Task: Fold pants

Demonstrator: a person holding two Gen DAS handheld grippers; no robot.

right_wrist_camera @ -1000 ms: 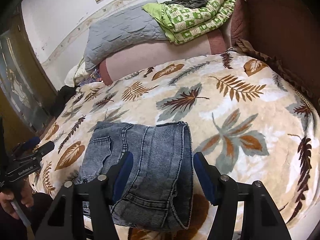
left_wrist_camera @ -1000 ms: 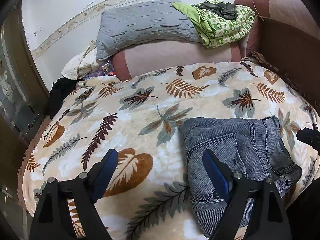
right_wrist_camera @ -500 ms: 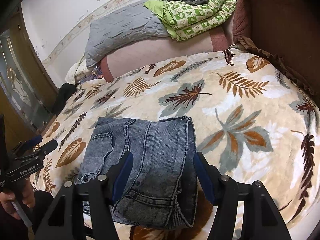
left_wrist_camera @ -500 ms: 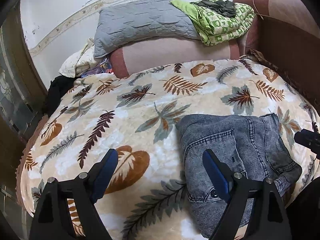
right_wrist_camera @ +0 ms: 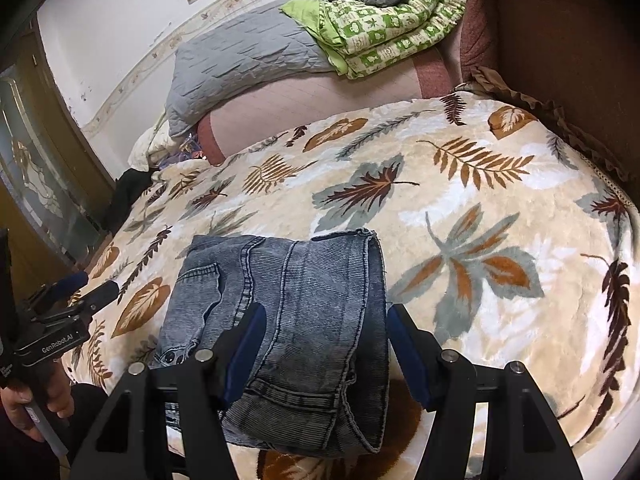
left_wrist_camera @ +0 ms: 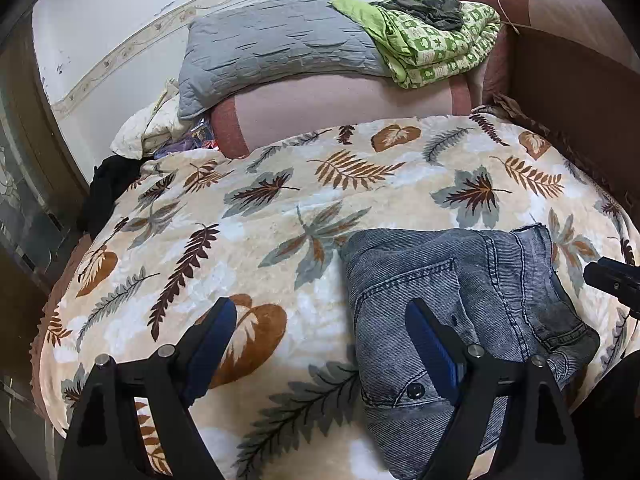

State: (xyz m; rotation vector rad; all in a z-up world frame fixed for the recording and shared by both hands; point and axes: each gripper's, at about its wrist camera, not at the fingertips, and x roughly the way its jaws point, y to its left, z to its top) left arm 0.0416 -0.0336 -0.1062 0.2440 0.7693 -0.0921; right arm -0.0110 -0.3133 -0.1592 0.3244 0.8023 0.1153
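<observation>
Fingers: left gripper (left_wrist_camera: 316, 350) spread wide, empty, above the bed's blanket (left_wrist_camera: 280, 184); right gripper (right_wrist_camera: 326, 354) about half open, empty, poised over the pants.
Item: pants (right_wrist_camera: 288, 312), grey-blue denim, already folded into a compact block, lower centre of the right view, lower right of the left view.
Handling, judged: soft but thick, fairly heavy, layers prone to sliding; best taken at the waistband edge or a folded corner.
Change from earlier frame: pants unmoved; both grippers unchanged in spread.
</observation>
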